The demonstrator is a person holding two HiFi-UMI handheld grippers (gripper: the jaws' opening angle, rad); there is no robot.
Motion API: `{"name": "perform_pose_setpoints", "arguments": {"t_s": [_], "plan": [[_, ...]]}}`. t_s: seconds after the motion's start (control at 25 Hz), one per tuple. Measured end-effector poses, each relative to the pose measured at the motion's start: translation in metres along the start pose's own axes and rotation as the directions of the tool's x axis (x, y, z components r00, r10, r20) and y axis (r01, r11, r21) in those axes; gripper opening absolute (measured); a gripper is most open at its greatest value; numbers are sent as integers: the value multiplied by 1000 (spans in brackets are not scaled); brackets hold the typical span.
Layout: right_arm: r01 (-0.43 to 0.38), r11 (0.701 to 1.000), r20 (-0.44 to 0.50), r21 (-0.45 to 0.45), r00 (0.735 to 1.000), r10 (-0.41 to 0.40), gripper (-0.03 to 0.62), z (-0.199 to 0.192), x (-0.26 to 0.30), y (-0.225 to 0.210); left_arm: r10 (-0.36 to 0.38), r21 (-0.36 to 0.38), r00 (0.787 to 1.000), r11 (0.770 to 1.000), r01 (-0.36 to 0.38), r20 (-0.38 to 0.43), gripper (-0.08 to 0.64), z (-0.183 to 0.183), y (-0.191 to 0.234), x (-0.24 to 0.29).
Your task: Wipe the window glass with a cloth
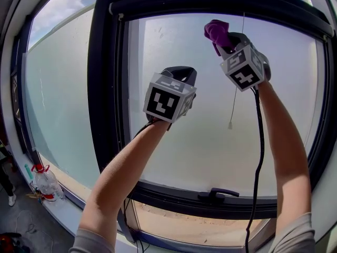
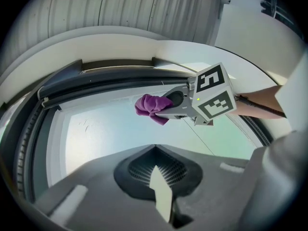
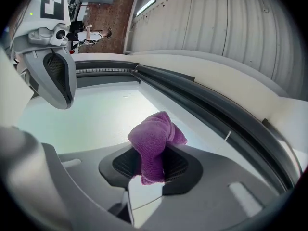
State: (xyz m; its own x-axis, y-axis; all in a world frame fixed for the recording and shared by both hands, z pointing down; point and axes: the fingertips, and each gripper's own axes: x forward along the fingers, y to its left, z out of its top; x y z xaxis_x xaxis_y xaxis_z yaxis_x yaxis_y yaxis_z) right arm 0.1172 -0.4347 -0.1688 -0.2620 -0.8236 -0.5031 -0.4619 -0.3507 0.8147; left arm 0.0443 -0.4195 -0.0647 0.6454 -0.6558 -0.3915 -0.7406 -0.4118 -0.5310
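Note:
The window glass (image 1: 210, 120) is a frosted pane in a dark frame (image 1: 210, 1). A bunched purple cloth (image 1: 216, 30) is high on the pane, just under the top frame bar, with my right gripper (image 1: 222, 40) shut on it. In the right gripper view the cloth (image 3: 154, 146) bulges out from between the dark pads (image 3: 175, 165), towards the glass (image 3: 91, 114). My left gripper (image 1: 181, 74) is lower and to the left, in front of the pane. Its jaws (image 2: 155, 154) are shut with nothing in them. The left gripper view also shows the right gripper (image 2: 180, 102) and the cloth (image 2: 151, 107).
A thick dark mullion (image 1: 105, 88) separates this pane from another pane (image 1: 63, 88) on the left. A black window handle (image 1: 218, 194) sits on the bottom frame. A thin pull cord (image 1: 230, 124) hangs in front of the glass. A plastic bottle (image 1: 46, 182) lies on the sill, lower left.

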Motion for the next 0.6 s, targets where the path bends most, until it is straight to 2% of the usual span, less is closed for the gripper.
{"name": "perform_pose_setpoints", "arguments": {"t_s": [0.16,0.28,0.4,0.52,0.6], "plan": [[-71,997,-14,-18,997,71,140,-11,-16,28,-16,-38,1000,999,16,9,0,-14,-11,-2],[-142,990,-21,-1,990,142,140,-22,-32,54,-41,-83,998,996,37,-44,0,-43,-24,-1],[-184,983,-30,16,982,184,140,-32,-47,75,-51,-96,998,994,47,-33,0,-52,-35,-3],[-225,974,-43,41,973,227,140,-43,-61,99,-70,-147,994,987,57,-86,0,-84,-49,-3],[-253,965,-50,65,965,256,140,-50,-72,115,-76,-155,992,986,59,-102,0,-94,-60,-6]]}}
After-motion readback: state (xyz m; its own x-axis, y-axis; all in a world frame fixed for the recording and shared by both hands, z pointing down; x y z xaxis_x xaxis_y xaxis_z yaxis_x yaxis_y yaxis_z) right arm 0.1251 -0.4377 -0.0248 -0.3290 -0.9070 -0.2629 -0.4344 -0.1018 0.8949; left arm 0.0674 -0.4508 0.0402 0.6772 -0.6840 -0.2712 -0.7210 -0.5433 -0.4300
